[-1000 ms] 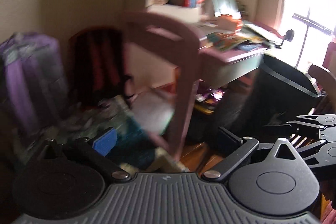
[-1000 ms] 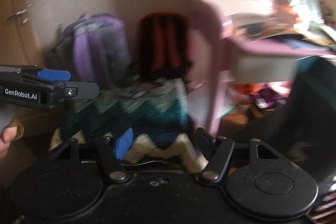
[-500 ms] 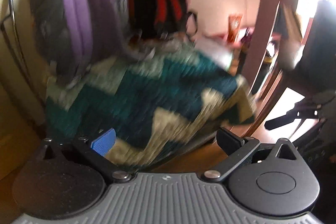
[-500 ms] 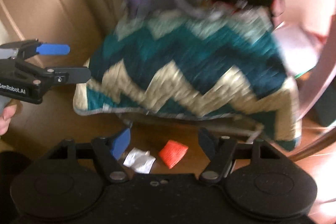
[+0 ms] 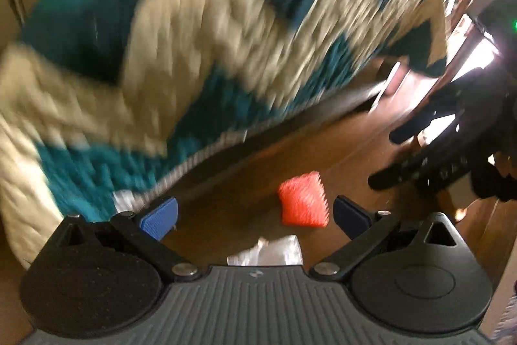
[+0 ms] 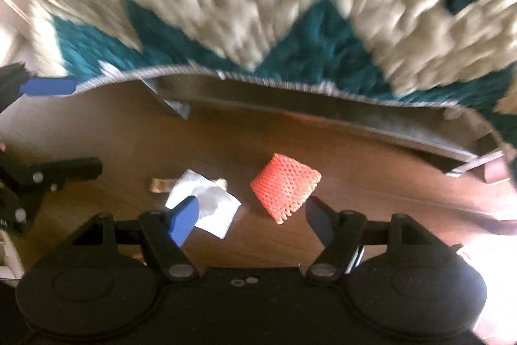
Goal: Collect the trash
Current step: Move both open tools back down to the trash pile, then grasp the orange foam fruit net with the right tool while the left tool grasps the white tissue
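— brown wooden floor (image 6: 371,183), smooth and a bit glossy, lies under both grippers. what are the fingers doing?

— right gripper (image 6: 252,217): fingers spread wide with nothing between the pads, touching nothing. left gripper (image 5: 255,217): spread wide too, empty.

— and the trash?

— an orange foam net (image 6: 286,188), a squarish sleeve of soft open mesh, lies on the floor just ahead of the right gripper's fingers, nearer the dark right-hand one. a crumpled white paper (image 6: 206,206), thin and creased, lies beside the blue left-hand finger (image 6: 184,220), partly behind it. a small tan scrap (image 6: 160,185) sits just past the paper; too blurred to tell what it is.

— from the left wrist view?

— same net (image 5: 303,202) sits ahead between the fingers, close to the right-hand one; the paper (image 5: 268,251) is low between them, by the gripper body.

— anything beyond?

— a fluffy teal and cream zigzag blanket (image 6: 290,5), blurred, hangs over a metal frame (image 6: 323,105) past the fingers.
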Motion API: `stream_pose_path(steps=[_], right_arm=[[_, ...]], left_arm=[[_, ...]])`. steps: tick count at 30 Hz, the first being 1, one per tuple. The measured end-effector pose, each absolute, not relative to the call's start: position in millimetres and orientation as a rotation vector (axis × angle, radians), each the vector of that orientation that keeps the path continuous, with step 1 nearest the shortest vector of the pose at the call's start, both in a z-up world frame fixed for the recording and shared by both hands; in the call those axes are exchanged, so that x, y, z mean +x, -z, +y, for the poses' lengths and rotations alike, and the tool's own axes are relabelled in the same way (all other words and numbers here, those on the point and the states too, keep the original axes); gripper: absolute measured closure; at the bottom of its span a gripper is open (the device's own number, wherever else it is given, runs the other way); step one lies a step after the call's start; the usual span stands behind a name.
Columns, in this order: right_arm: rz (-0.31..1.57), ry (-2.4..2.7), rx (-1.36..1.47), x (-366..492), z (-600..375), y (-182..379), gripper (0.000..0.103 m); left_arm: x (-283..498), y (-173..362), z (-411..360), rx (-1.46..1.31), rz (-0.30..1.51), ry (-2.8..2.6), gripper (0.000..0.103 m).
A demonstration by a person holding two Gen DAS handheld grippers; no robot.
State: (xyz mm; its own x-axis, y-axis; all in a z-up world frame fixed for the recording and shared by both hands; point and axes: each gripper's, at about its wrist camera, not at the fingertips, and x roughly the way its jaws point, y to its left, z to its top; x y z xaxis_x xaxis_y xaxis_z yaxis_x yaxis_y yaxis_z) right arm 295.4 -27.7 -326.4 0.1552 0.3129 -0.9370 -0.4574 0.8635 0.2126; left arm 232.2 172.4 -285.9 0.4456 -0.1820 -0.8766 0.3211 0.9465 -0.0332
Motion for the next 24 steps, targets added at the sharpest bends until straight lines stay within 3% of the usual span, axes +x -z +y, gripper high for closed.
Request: stream_pose_path(steps=[12, 24], right_arm=[[1.465, -0.430, -0.083, 335, -1, 471, 0.030], [1.512, -0.332, -0.124, 358, 28, 541, 0.029]], left_arm=[[240, 452, 172, 0.247, 1.278, 0.366, 0.000], [239, 523, 160, 0.356, 1.345, 0.410, 0.001]])
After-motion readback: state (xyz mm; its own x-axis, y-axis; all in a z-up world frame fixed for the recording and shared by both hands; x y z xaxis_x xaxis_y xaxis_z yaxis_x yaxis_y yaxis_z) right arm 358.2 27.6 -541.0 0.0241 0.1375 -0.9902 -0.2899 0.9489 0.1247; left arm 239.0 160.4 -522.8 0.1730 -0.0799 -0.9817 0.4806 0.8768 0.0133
